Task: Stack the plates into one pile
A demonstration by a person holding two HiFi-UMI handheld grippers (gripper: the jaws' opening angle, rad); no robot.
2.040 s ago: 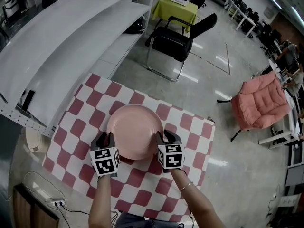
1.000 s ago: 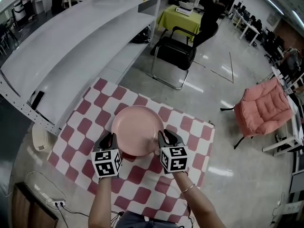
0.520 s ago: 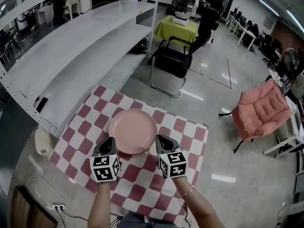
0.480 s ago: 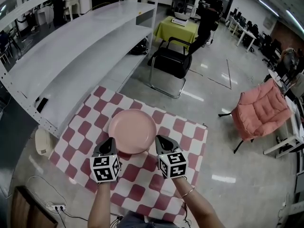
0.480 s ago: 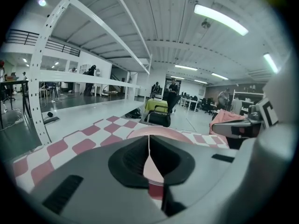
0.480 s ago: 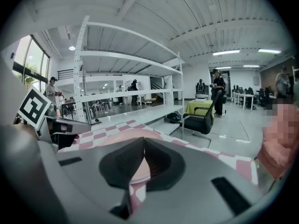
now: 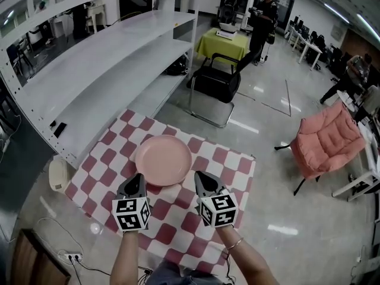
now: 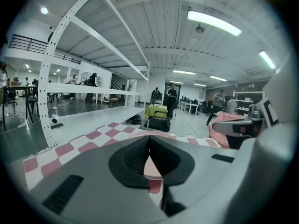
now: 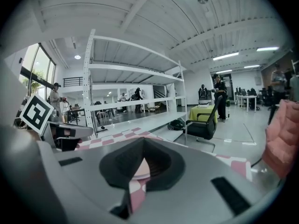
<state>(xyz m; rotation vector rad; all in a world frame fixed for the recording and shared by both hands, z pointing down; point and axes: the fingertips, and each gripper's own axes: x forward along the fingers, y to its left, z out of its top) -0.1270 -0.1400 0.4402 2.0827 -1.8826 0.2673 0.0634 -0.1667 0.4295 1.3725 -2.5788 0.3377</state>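
A pink plate [image 7: 163, 159] lies on the red-and-white checked table [image 7: 234, 168], toward its far side. My left gripper [image 7: 136, 180] is just in front of the plate's near left rim, shut and empty. Level with it, my right gripper [image 7: 200, 179] is off the plate's near right rim, also shut with nothing in it. Neither touches the plate. In the left gripper view the left gripper [image 8: 148, 137] has its jaws together, and the pink plate [image 8: 151, 166] shows through the gap below them. The right gripper view shows the right gripper [image 9: 142, 142] shut, with the plate [image 9: 140, 168] beyond.
White shelving [image 7: 89, 70] runs along the table's left side. A black chair [image 7: 217, 82] stands just past the far edge, with a yellow-green table [image 7: 225, 40] behind it. A pink padded chair [image 7: 329, 141] is on the right. People stand far off.
Both grippers were at the plate's rim with jaws apart. They have since drawn back toward me and shut empty. The plate stays on the table.
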